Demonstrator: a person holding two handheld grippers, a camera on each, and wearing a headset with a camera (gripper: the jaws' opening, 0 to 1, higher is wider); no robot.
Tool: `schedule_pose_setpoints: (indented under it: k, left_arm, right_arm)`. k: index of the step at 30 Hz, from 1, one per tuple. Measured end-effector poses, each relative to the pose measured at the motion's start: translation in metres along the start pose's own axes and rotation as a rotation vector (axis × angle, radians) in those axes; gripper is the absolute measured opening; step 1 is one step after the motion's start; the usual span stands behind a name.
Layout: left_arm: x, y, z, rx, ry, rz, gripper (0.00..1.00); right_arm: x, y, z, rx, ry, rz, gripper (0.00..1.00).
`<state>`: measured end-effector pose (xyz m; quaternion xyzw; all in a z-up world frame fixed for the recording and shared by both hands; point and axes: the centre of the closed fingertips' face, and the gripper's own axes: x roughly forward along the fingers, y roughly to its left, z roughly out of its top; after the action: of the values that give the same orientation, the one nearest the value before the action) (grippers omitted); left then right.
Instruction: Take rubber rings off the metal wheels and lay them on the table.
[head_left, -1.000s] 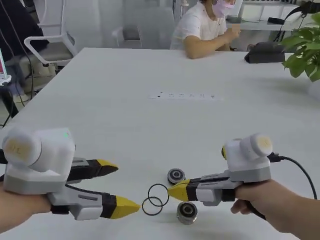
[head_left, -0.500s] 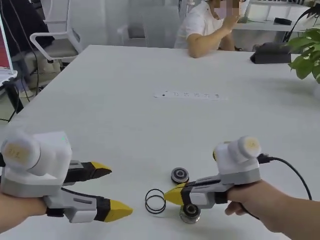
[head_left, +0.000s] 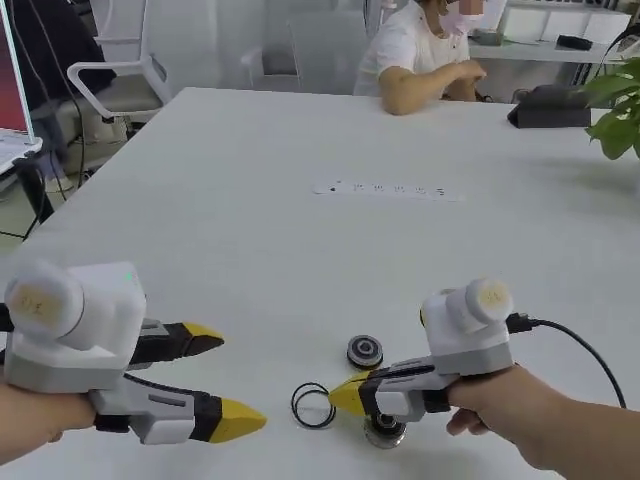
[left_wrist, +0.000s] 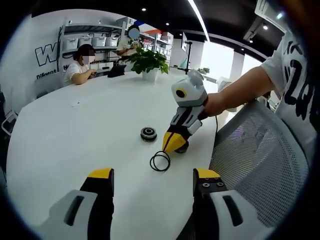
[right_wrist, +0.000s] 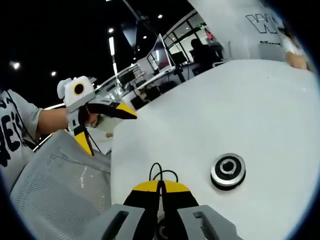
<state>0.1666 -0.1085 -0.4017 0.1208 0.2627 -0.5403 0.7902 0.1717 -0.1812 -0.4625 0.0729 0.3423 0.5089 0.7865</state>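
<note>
Two black rubber rings (head_left: 313, 405) lie overlapped on the white table (head_left: 300, 200). My right gripper (head_left: 345, 395) is shut, with its yellow tips at the rings' right edge and nothing seen between them. One metal wheel (head_left: 365, 351) lies flat just beyond it. A second wheel (head_left: 383, 432) is partly hidden under the right gripper's body. My left gripper (head_left: 225, 378) hangs open to the left of the rings, holding nothing. The left gripper view has the rings (left_wrist: 160, 161) ahead of its jaws and the far wheel (left_wrist: 148, 133) behind. The right gripper view has the rings (right_wrist: 162, 175) and a wheel (right_wrist: 228, 170).
A white power strip (head_left: 385, 189) lies mid-table. A person sits at the far side (head_left: 420, 55), with a black bag (head_left: 555, 105) and a green plant (head_left: 620, 100) at the far right. An office chair (head_left: 115, 85) stands at the far left. A cable (head_left: 575, 345) trails from the right gripper.
The two rings, spread apart a second ago, now lie nearly on top of each other. My right gripper has dropped lower over the near wheel. The left gripper stays open.
</note>
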Motion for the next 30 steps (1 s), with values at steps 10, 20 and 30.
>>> schedule_pose_setpoints:
  k: [10, 20, 30]
  left_arm:
    - [0.001, 0.001, -0.003, -0.007, 0.006, 0.003, 0.61]
    - [0.002, 0.0, -0.002, -0.004, 0.009, -0.003, 0.61]
    - [0.007, 0.001, 0.003, -0.004, 0.003, -0.01, 0.61]
  right_arm:
    - [0.001, -0.007, -0.004, -0.027, 0.016, -0.042, 0.0]
    - [-0.001, -0.011, -0.003, -0.035, 0.008, -0.062, 0.04]
    - [-0.013, -0.005, 0.019, -0.04, -0.081, -0.045, 0.12]
